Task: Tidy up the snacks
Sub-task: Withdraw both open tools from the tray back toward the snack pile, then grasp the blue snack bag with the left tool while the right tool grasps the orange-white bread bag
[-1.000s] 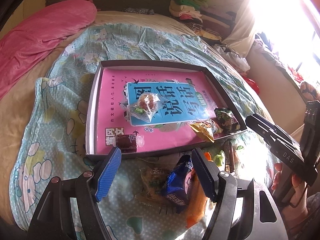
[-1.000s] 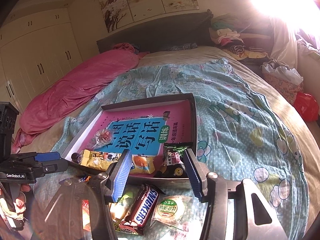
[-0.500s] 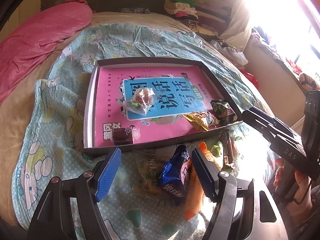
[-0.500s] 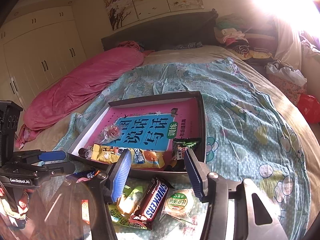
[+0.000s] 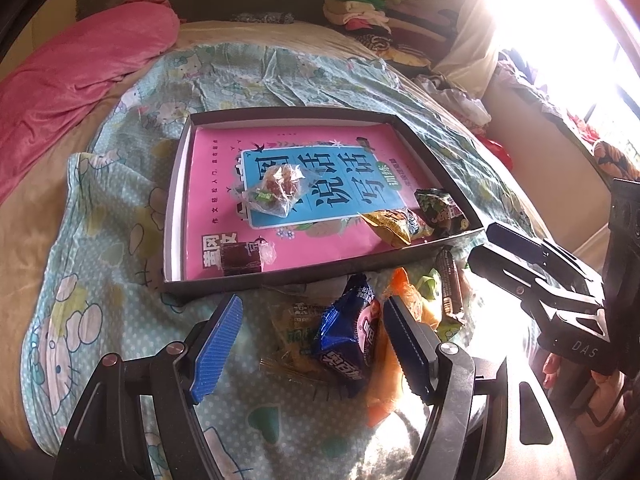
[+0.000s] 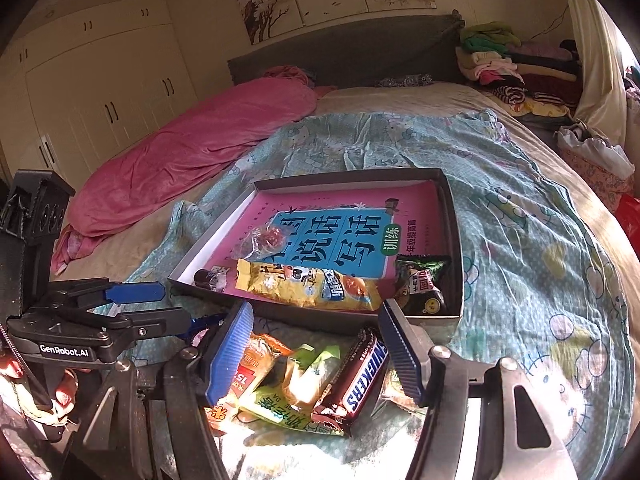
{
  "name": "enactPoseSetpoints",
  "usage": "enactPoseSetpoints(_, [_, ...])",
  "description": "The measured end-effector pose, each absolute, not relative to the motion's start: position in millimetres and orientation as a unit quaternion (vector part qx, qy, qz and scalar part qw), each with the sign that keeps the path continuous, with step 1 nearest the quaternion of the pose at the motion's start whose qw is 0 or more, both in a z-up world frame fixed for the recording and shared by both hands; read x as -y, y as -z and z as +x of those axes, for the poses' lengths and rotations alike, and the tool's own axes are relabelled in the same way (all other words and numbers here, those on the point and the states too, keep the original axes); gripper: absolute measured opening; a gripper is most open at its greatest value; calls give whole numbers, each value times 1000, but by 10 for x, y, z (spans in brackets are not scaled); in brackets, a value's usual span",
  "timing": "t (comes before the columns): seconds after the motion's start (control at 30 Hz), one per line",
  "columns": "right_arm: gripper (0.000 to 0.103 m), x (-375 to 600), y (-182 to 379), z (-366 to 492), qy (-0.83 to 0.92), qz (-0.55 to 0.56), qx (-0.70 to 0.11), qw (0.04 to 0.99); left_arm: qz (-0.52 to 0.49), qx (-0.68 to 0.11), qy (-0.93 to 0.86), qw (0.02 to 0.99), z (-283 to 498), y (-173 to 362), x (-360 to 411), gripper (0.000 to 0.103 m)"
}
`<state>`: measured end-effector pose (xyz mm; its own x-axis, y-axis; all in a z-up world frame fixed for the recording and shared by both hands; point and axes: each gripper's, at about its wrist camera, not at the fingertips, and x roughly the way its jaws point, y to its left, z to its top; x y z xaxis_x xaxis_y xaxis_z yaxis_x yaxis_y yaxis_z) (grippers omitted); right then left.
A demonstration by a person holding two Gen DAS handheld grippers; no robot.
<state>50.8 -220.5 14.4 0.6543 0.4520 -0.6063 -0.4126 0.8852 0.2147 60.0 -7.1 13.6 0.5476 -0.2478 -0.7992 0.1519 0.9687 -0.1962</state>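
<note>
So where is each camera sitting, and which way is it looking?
Left wrist: on the left gripper, looking down over loose snacks to the box; the right gripper and fingers show at right.
Right wrist: on the right gripper, over the Snickers bar; the left gripper shows at left.
Shared: box, pink blanket.

Harsh daylight from the window (image 5: pixel 560 32) blows the left wrist view's upper right corner to white; sun patches glare on the snack pile (image 6: pixel 304 384). Fisheye bending curves the dark edges, and focus stays mostly sharp
</note>
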Motion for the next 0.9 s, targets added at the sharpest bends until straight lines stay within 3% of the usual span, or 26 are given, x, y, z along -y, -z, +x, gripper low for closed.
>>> enactPoseSetpoints(0.9, [65,2159,-39,343,-252,53,-380,888,-44,-471,141,870,511,-100,127,75])
